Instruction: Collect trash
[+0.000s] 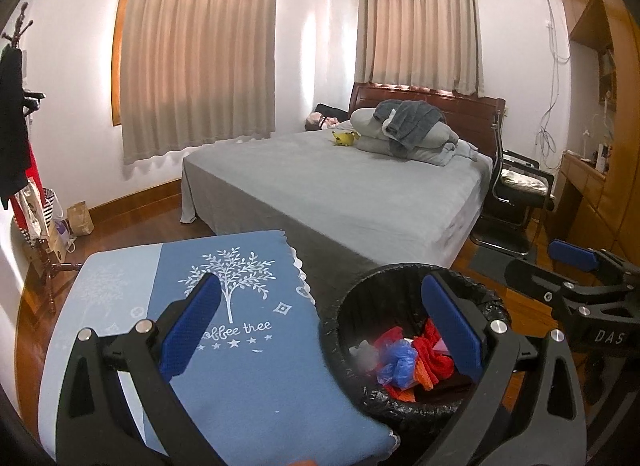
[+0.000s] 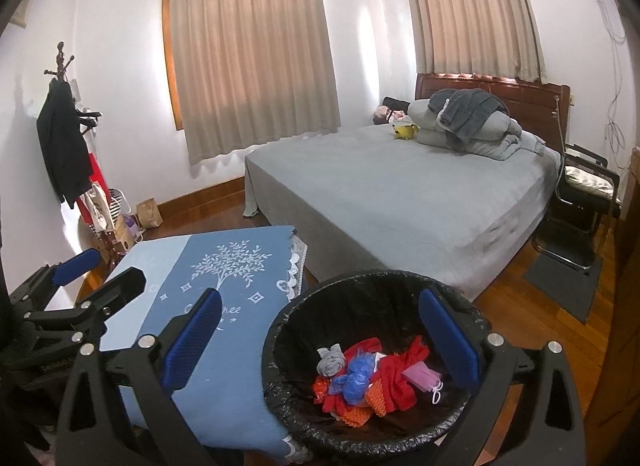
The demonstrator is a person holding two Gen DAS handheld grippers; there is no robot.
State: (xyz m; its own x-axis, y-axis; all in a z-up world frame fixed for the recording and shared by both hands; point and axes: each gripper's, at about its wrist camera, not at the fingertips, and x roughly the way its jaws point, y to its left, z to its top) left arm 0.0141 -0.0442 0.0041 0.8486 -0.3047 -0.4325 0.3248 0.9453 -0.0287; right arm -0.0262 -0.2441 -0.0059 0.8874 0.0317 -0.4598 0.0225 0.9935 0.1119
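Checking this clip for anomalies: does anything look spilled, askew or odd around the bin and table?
Nothing stands out. The trash bin stands upright with its liner in place, the scraps inside it, and the blue tablecloth bare. Both grippers, left and right, are open and empty.

The trash bin (image 2: pixel 280 330) served as the landmark. Inside it lay crumpled rags (image 2: pixel 396 378), a plastic bag (image 2: pixel 352 380) and a face mask (image 2: pixel 424 380). Just left of the bin stood the cloth-covered table (image 2: pixel 224 346). Behind the bin stretched the bed (image 2: pixel 400 193), with folded bedding (image 2: pixel 468 125) at its far end. Right of the bin, beside the bed, stood a chair (image 2: pixel 584 201).
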